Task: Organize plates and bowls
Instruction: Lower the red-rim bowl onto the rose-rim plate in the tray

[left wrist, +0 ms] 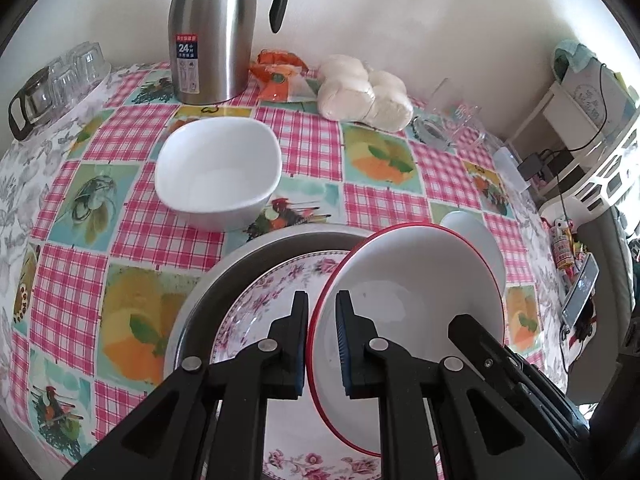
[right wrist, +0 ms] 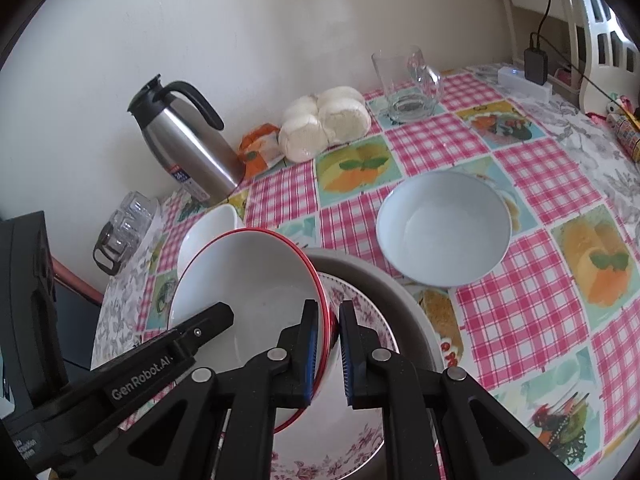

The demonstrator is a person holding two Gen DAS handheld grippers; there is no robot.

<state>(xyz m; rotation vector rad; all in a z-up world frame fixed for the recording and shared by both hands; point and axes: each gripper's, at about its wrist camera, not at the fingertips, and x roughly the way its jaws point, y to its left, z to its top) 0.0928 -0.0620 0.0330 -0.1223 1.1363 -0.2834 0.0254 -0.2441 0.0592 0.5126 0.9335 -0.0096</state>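
Here, low in both frames, I have my left gripper (left wrist: 322, 344) and right gripper (right wrist: 329, 350) each clamped on opposite rims of the red-rimmed white bowl (left wrist: 404, 296), tilted above the pink floral plate (left wrist: 260, 320) in the grey round basin (left wrist: 240, 256). Stacking looks barely started: the square white bowl (left wrist: 218, 168) and pale blue round bowl (right wrist: 444, 228) sit apart on the checked tablecloth (left wrist: 140, 232).

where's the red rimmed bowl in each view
Left wrist: red-rimmed bowl sits lower centre-right, tilted, its rim between the left tongs, over the floral plate.
Right wrist: the bowl sits lower centre-left, its rim between the right tongs.
Shared landmark: the steel flask at the wall.
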